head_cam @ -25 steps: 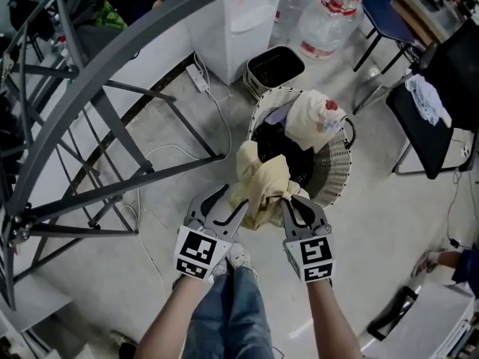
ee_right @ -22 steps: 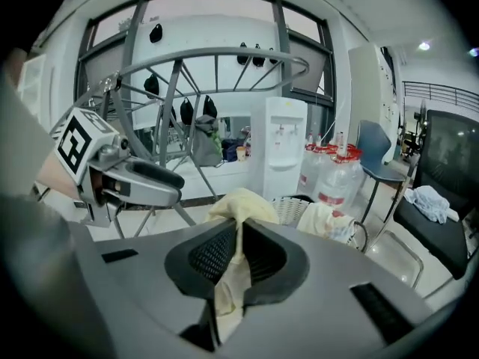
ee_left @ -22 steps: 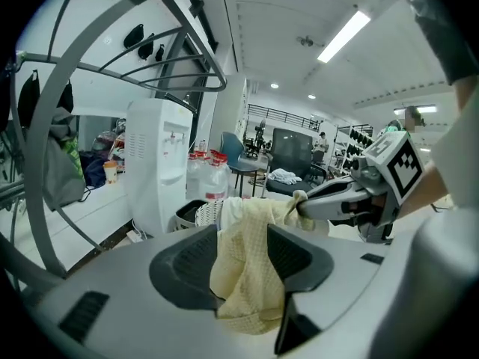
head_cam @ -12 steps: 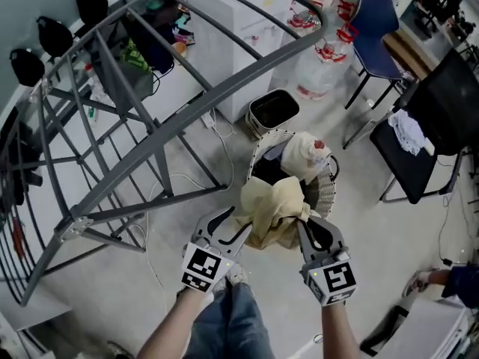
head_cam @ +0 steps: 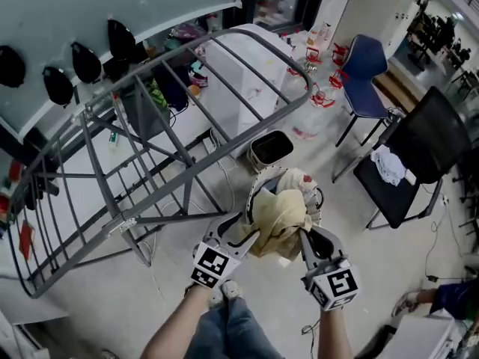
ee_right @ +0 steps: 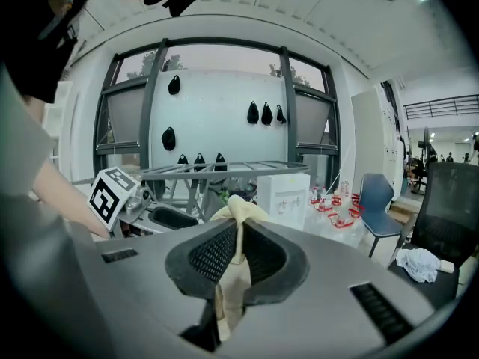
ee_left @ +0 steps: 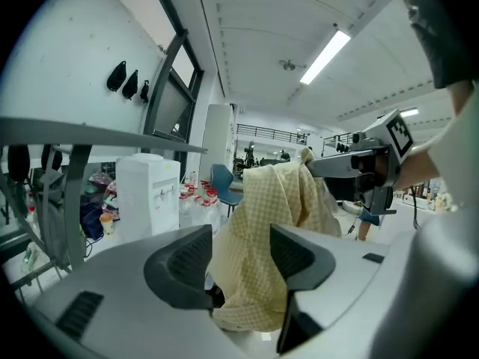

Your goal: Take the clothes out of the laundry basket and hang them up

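Pinched in right gripper (head_cam: 305, 236) jaws and hanging loose between just-widened left gripper (head_cam: 241, 229) jaws: garment (head_cam: 281, 214). Below and just beyond both grippers: laundry basket (head_cam: 254, 191), more clothes (head_cam: 298, 179) in it. Beyond basket: bin (head_cam: 271, 149). Left of left gripper: drying rack (head_cam: 123, 223). Well right of right gripper: chair (head_cam: 430, 137), cloth (head_cam: 389, 164) on seat.

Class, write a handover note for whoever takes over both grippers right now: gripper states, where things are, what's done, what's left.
Left gripper: open, jaws just opened further; yellow garment hangs loosely between them.
Right gripper: shut on the garment.
Garment is held above the laundry basket; more clothes lie in it. Drying rack stands at the left.
Done: garment out of basket.
Left: hang it, then the rest.
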